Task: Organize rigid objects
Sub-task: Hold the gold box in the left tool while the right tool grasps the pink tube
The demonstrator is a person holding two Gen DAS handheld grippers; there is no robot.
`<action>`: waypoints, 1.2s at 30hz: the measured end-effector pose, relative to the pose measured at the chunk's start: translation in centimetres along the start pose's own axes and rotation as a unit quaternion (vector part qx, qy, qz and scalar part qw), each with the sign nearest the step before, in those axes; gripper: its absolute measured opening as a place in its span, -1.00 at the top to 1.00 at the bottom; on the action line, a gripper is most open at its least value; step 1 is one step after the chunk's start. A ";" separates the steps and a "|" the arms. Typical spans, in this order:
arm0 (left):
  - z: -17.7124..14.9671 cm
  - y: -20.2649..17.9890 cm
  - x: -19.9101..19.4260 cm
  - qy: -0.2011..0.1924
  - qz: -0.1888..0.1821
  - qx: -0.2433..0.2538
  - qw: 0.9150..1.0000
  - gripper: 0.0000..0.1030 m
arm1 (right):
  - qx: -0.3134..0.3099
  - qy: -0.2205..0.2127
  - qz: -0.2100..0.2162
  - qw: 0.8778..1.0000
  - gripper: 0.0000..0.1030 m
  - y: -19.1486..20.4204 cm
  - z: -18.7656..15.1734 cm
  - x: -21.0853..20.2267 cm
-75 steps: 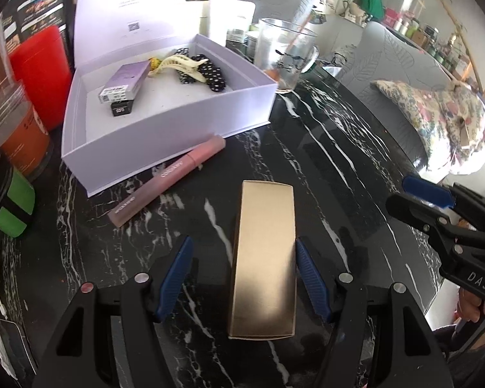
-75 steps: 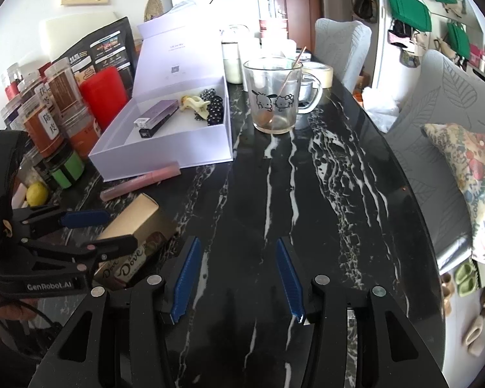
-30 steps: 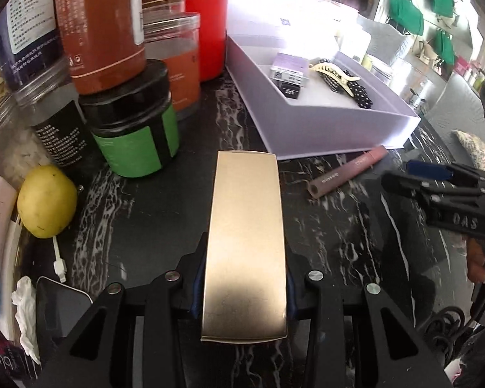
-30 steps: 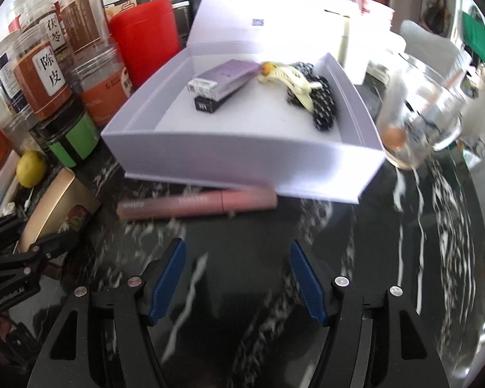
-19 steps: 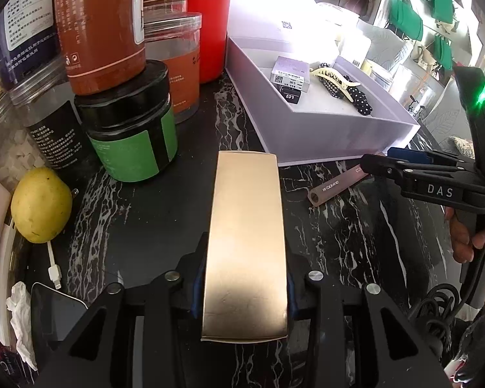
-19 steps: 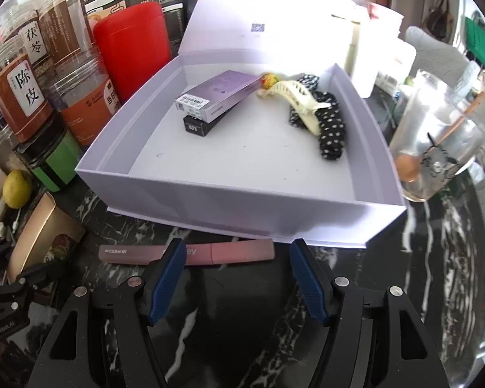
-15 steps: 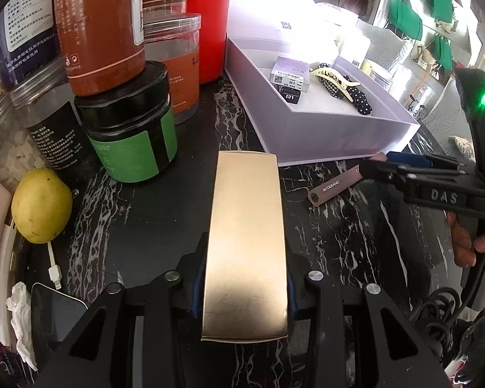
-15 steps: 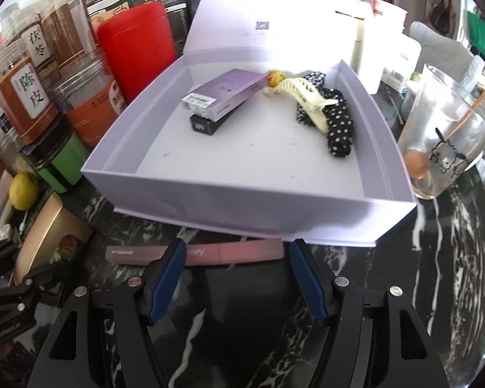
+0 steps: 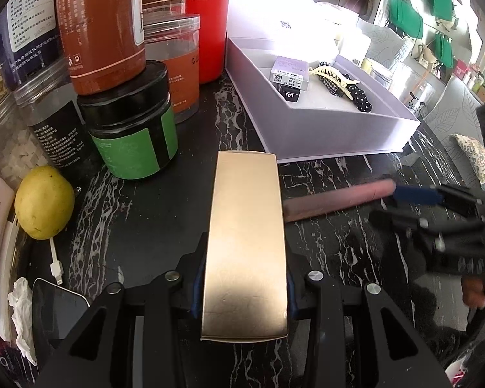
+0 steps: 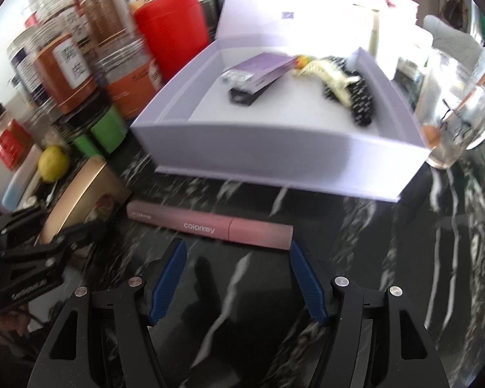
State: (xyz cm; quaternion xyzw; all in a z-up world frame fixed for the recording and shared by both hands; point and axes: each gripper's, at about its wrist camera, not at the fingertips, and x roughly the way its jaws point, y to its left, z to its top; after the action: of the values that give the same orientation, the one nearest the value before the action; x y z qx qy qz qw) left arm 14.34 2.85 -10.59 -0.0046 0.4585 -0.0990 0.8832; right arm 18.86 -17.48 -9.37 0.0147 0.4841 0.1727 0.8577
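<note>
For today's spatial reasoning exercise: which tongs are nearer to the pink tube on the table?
Right. The right tongs sit open just short of the pink tube; the left tongs are farther off, shut on the gold box.

Left wrist view: flat box (image 9: 246, 242) lower centre, lengthwise btwn the jaws of the left gripper (image 9: 242, 291), above the worktop (image 9: 165, 213). Open tray box (image 9: 323, 123) upper right of centre, on worktop. In it: small carton (image 9: 289, 69) at back left, hair clip (image 9: 334, 76) just right of it. Tube (image 9: 336, 199) lies on worktop in front of the tray, right of flat box; its far end is beside the right gripper (image 9: 414, 203) at frame right. Jars (image 9: 129, 123) stacked upper left, behind the flat box. Lemon (image 9: 43, 202) at left edge, in front of jars. Cable plug (image 9: 56, 266) below lemon.

Right wrist view: tube (image 10: 210, 224) crosswise, centre, just ahead of the right gripper's fingertips (image 10: 177, 255). Glass mug (image 10: 456, 123) right of the tray.
</note>
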 end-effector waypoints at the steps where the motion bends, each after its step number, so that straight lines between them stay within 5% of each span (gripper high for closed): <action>1: -0.1 0.0 0.0 0.001 -0.001 0.000 1.000 0.27 | -0.004 0.001 0.002 1.000 -0.30 0.4 -0.2 0.0; 10: -0.8 0.4 -0.6 0.001 -0.002 -0.005 1.000 0.27 | -0.044 -0.022 -0.044 0.998 -0.30 1.5 0.0 -0.8; 19: -1.6 0.5 -1.2 0.001 0.004 -0.007 1.000 0.27 | -0.097 0.001 -0.017 0.995 -0.30 1.8 1.2 2.0; 27: -1.7 0.0 -1.1 0.002 0.021 0.000 1.000 0.27 | -0.121 -0.015 -0.026 0.992 0.36 2.2 -0.8 0.7; 36: -1.8 -1.1 -1.0 0.004 0.037 0.016 0.999 0.27 | -0.107 -0.018 -0.031 0.994 0.63 2.0 -4.0 -1.5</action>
State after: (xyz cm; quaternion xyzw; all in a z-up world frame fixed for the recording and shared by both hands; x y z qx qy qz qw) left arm 12.14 2.15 -10.77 0.0267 0.4598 -0.0732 0.8846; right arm 14.23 -16.62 -9.82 -0.0889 0.4475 0.1965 0.8679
